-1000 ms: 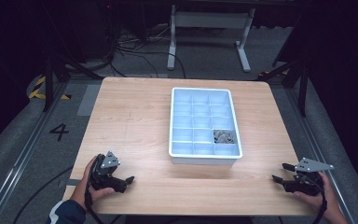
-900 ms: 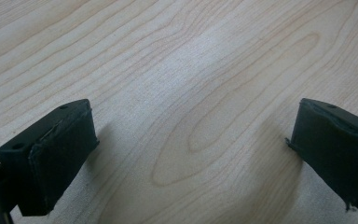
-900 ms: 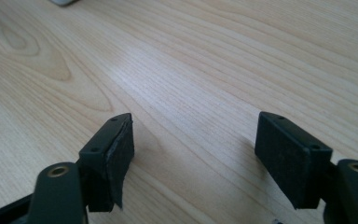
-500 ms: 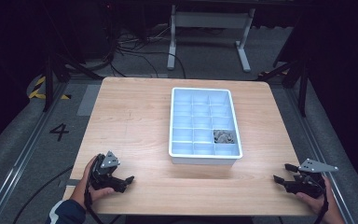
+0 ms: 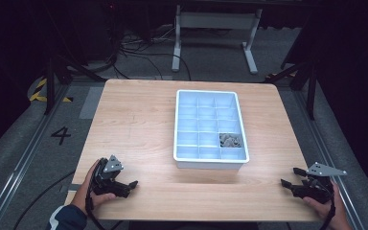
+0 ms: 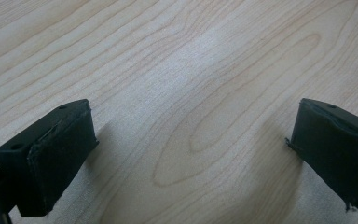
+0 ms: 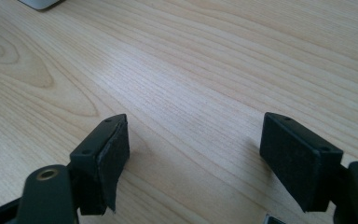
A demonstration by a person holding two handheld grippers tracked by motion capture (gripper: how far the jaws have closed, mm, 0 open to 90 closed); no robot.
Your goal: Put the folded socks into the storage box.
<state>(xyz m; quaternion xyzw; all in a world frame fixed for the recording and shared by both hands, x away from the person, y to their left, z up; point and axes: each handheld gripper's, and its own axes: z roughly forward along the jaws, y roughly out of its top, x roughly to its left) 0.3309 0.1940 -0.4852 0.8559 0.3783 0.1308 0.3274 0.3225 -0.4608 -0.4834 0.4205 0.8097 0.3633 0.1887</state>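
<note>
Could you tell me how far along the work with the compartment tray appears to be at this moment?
Possibly done: one compartment of the white tray holds a pile of small grey parts; the others look empty. In hand: nothing. The left gripper and right gripper sit open over the wooden table. What's left can't be judged.

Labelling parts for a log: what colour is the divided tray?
Pale blue-white tray, clearest in the high view.

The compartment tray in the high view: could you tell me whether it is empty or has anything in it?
Nearly empty. The tray sits flat on the table; one compartment at its near right holds small grey pieces, the rest show bare bottoms.
</note>
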